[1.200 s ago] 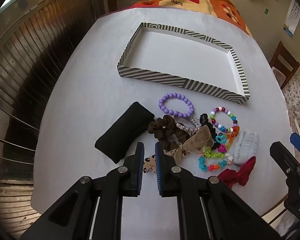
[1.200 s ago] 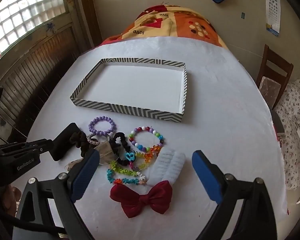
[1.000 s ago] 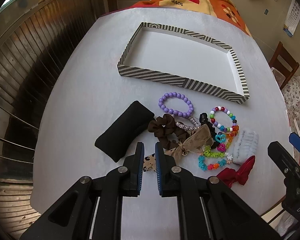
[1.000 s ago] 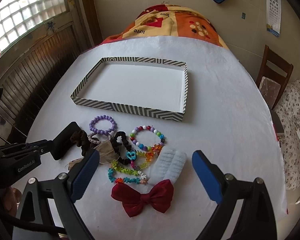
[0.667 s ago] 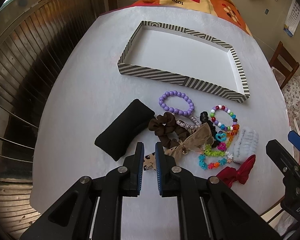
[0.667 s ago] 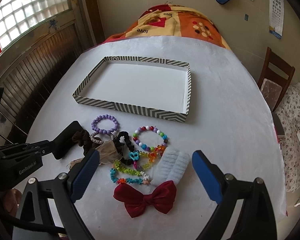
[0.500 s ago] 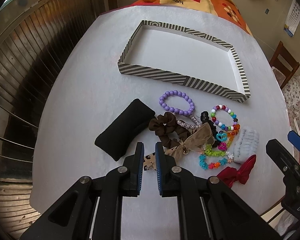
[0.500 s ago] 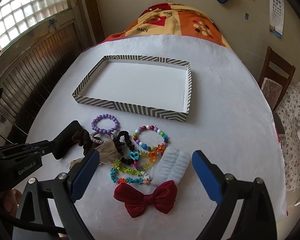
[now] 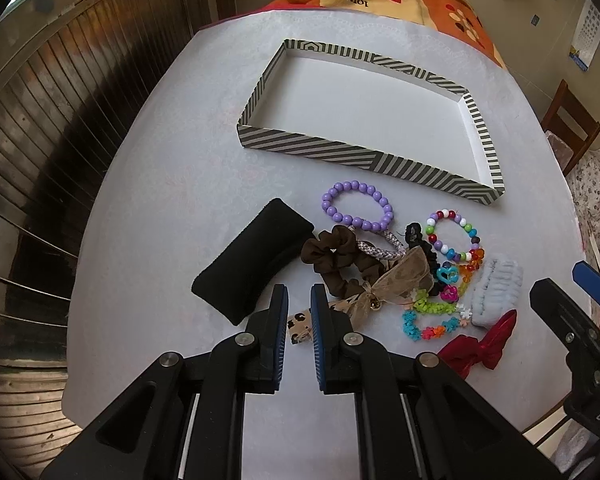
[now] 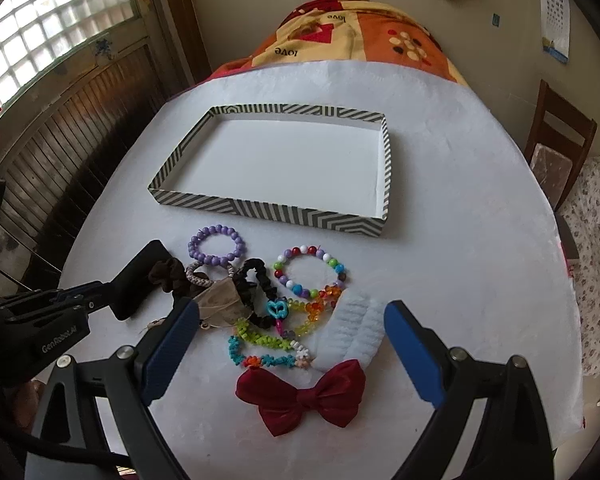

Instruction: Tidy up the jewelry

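The left gripper (image 9: 299, 300) has its fingers nearly together, nothing clamped, over a leopard-print clip (image 9: 300, 322) lying crosswise. The right gripper (image 10: 292, 324) is spread wide above a glossy red bow (image 10: 302, 394). On the white tablecloth (image 10: 460, 260), left to right: a soft black pad (image 9: 254, 264) angled up-right, a ruffled brown scrunchie (image 9: 334, 260), a round purple bead bracelet (image 9: 358, 208), a multicoloured bead bracelet (image 10: 310, 270). The striped tray (image 10: 268, 206) lies crosswise beyond.
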The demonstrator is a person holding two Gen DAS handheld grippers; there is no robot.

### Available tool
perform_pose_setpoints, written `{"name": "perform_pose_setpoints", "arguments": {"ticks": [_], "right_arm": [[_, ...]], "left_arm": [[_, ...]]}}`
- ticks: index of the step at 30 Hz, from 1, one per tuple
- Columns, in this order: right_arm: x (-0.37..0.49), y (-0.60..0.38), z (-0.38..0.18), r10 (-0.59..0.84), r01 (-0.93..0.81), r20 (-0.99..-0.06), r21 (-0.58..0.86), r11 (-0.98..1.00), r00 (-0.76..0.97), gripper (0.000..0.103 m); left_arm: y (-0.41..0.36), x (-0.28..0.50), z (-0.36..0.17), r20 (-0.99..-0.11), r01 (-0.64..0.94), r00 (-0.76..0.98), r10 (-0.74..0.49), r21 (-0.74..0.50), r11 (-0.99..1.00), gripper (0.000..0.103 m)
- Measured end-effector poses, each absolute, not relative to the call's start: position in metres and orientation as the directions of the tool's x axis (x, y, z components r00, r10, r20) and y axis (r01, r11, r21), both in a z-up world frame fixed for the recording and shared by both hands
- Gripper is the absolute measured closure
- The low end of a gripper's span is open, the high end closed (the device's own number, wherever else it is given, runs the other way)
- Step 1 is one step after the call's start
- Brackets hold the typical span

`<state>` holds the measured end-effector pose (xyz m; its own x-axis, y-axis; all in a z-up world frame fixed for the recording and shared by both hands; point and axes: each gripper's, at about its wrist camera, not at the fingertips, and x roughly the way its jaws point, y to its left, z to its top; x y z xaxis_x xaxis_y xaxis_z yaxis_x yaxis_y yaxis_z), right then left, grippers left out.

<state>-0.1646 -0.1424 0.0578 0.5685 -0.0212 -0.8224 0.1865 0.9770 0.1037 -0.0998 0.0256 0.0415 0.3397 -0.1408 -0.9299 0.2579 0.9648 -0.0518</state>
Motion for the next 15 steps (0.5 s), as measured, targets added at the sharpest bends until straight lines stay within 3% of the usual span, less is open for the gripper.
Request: {"name": "perform_pose_setpoints", "arguments": {"ticks": [15], "right_arm": [[-0.1612, -0.1430, 0.0582, -0.032, 0.172, -0.841, 0.074, 0.982, 0.541, 0.007]], "left_arm": [[0.0247, -0.0978, 0.0410, -0.932, 0.260, 0.335, -0.140, -0.052, 0.964, 0.099]]}}
